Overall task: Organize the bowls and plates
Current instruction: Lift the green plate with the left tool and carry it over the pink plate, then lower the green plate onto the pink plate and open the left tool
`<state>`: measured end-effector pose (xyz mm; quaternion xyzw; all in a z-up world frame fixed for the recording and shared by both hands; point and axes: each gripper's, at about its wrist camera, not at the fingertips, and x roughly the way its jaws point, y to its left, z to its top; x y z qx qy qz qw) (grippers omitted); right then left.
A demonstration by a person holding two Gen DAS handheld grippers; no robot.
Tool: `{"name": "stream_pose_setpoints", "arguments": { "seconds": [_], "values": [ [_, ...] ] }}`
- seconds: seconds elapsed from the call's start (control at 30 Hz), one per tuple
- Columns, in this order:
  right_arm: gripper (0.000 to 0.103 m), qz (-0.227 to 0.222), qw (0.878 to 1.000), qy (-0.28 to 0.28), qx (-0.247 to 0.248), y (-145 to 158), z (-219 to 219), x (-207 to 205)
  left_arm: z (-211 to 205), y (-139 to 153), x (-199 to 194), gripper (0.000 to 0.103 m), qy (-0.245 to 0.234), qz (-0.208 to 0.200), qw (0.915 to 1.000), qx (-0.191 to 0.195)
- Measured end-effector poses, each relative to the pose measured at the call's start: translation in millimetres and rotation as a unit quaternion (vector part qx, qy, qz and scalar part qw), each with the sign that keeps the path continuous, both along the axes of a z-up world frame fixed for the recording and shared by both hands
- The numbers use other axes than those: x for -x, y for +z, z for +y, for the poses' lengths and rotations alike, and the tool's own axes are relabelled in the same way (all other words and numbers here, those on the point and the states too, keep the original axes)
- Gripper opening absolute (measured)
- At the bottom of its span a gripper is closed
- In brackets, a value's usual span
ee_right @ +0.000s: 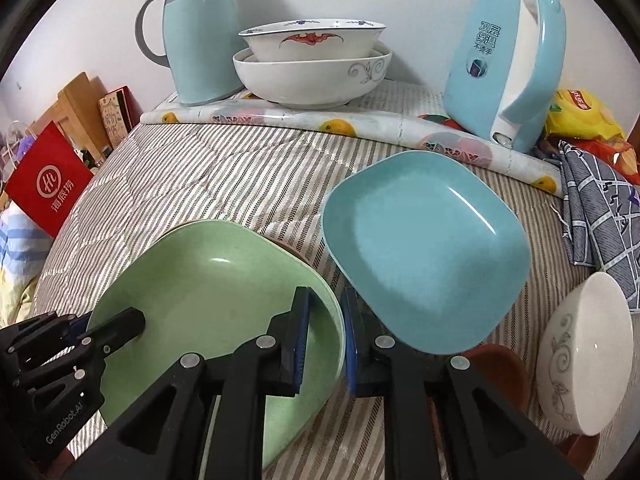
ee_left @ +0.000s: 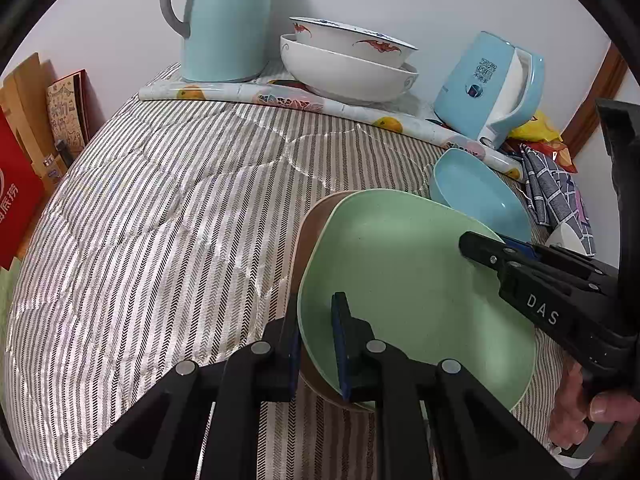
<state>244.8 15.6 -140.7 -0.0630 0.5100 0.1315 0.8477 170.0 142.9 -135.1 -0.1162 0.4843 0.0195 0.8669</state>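
Observation:
A green square plate [ee_left: 400, 280] [ee_right: 208, 280] lies on a brown plate [ee_left: 310, 220] on the striped cloth. My left gripper [ee_left: 318, 344] straddles the near rims of both plates, fingers close around them. My right gripper [ee_right: 326, 334] straddles the green plate's right rim, jaws slightly apart; it also shows in the left wrist view [ee_left: 492, 248]. A blue square plate [ee_right: 424, 248] [ee_left: 476, 196] lies beside the green one. Two stacked white bowls [ee_right: 312, 60] [ee_left: 348, 60] stand at the back. A small white bowl [ee_right: 588, 360] lies on its side at right.
A teal thermos jug [ee_right: 198, 40] [ee_left: 224, 20] and a blue kettle [ee_right: 508, 68] [ee_left: 488, 88] stand at the back on a rolled fruit-print mat [ee_right: 320, 124]. A checked cloth [ee_right: 604, 220] and snack bags [ee_right: 580, 116] lie right. A red bag [ee_right: 48, 184] is left.

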Motion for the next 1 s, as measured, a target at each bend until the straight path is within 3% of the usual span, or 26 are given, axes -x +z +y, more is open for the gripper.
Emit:
{"name": "stream_pose_setpoints", "arguments": {
  "seconds": [0.23,0.3,0.37,0.4,0.53,0.63,1.0],
  "values": [
    [0.024,-0.014,0.999,0.022,0.019,-3.1,8.8,-3.6,2.1,-1.2,-2.0,0.016,0.003,0.008,0.9999,0.01],
    [0.031,-0.019,0.999,0.023,0.016,-0.8,8.2,-2.3,3.0,-0.5,-1.9,0.016,0.007,0.013,0.9998,0.014],
    [0.051,-0.023,1.0,0.019,0.009,2.7,5.5,0.2,2.2,1.6,-1.1,0.02,0.005,0.012,0.9998,0.015],
    [0.053,-0.027,0.999,0.016,0.01,4.5,4.4,1.9,1.4,2.9,-0.1,0.022,0.003,0.011,0.9998,0.017],
    [0.053,-0.028,0.999,0.016,0.014,9.0,-1.3,8.8,-3.9,10.6,4.2,0.041,-0.002,0.0,0.9997,0.025],
    [0.053,-0.022,1.0,0.012,0.006,11.3,-9.0,16.3,-10.3,17.9,5.9,0.052,0.004,-0.008,1.0,0.002],
    [0.053,-0.014,1.0,0.007,-0.006,14.6,-22.7,37.0,-15.5,28.6,12.2,0.052,0.011,-0.018,0.9998,-0.005]
  ]
}}
